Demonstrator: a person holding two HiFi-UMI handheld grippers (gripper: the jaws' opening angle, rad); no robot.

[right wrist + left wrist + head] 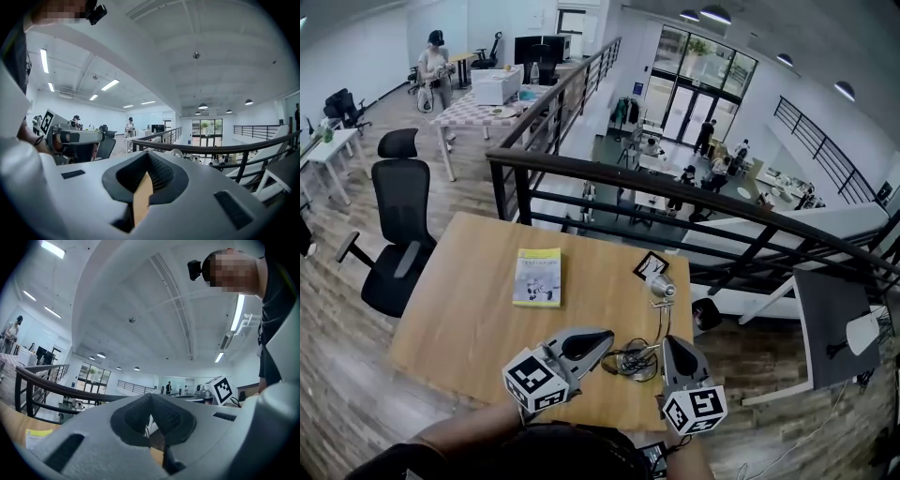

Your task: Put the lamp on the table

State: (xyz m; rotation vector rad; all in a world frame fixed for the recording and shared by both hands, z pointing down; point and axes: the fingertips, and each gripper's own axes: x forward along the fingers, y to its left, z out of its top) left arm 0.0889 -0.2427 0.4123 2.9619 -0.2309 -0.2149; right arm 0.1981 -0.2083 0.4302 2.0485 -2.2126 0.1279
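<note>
A small lamp with a silver head [661, 289] stands near the right edge of the wooden table [469, 319]. Its thin neck runs down to a tangle of dark cable [630, 360]. My left gripper [607, 337] lies low over the table just left of the cable, jaws shut; whether it pinches the cable I cannot tell. My right gripper [668, 340] sits right of the cable, below the lamp head, jaws shut with only table showing between them. In the right gripper view the lamp head [176, 153] peeks just above the shut jaws [149, 161]. The left gripper view shows its jaws [151, 401] closed.
A yellow-green book [537, 277] lies mid-table. A black-and-white square card [650, 265] sits behind the lamp. A dark railing [675, 187] runs behind the table over a drop to a lower floor. A black office chair [398, 234] stands left. A person [437, 66] stands far back.
</note>
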